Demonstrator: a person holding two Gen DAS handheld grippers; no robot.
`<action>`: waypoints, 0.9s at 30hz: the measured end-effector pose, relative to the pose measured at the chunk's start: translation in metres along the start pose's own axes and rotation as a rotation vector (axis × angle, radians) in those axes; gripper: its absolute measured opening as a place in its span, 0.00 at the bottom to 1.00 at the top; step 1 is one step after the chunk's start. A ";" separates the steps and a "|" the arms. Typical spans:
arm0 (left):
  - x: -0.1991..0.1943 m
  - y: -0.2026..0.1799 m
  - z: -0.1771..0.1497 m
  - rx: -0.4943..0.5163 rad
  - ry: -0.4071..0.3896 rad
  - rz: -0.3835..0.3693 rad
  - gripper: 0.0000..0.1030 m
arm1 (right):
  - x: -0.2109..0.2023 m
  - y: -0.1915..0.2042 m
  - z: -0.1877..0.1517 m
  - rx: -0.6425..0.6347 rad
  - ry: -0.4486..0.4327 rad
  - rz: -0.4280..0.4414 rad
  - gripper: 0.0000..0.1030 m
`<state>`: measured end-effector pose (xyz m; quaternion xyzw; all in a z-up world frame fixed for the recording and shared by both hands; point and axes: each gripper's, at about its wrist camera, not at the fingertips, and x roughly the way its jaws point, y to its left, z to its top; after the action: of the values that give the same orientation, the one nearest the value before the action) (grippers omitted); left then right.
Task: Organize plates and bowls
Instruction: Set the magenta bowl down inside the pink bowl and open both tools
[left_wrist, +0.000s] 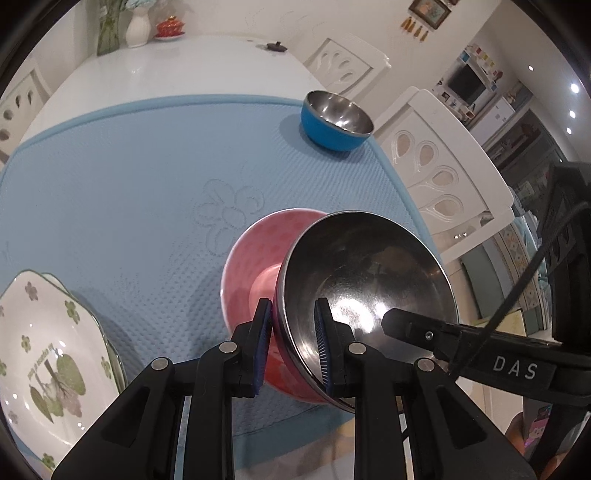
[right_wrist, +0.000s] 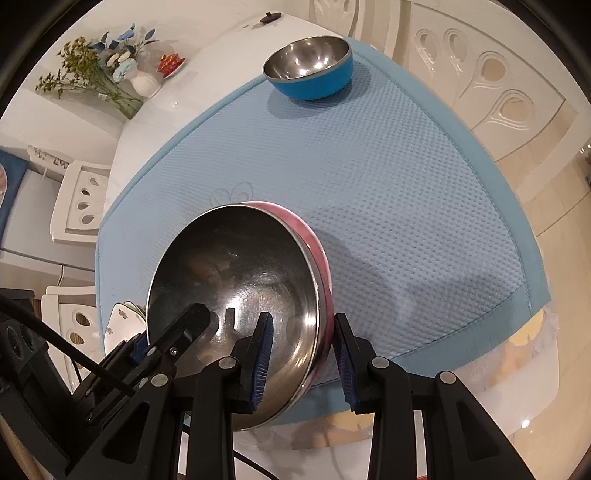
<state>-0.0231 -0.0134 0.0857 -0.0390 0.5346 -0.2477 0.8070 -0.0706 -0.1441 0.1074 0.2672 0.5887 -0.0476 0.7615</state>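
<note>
A pink bowl (left_wrist: 251, 266) with a steel inside (right_wrist: 236, 273) hangs tilted over the near edge of the blue mat (left_wrist: 147, 166). Both grippers hold it by the rim. My left gripper (left_wrist: 293, 332) is shut on the rim's left side, one pad inside and one on the pink wall. My right gripper (right_wrist: 303, 347) is shut on the opposite side in the same way. Whether the bowl touches the mat I cannot tell. A blue bowl (left_wrist: 332, 118) with a steel inside stands upright at the mat's far right corner (right_wrist: 310, 70). White floral plates (left_wrist: 44, 350) lie stacked at the near left.
The mat covers the near part of a white table (left_wrist: 166, 62). White chairs (left_wrist: 436, 162) stand along its right side. At the far end are a white vase (left_wrist: 137, 27), a red lidded cup (left_wrist: 170, 27) and a small black lid (left_wrist: 276, 46).
</note>
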 end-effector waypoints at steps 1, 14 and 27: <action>0.000 0.001 0.000 -0.004 0.006 0.002 0.19 | 0.001 -0.001 -0.001 -0.002 0.005 0.005 0.32; -0.012 0.018 -0.013 -0.057 -0.023 0.027 0.25 | -0.002 0.012 -0.007 -0.041 -0.001 0.035 0.31; -0.016 0.014 -0.024 -0.038 -0.016 0.070 0.25 | -0.015 0.017 -0.024 -0.044 -0.015 0.047 0.31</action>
<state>-0.0438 0.0111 0.0849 -0.0376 0.5338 -0.2090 0.8185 -0.0895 -0.1218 0.1236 0.2637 0.5774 -0.0186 0.7725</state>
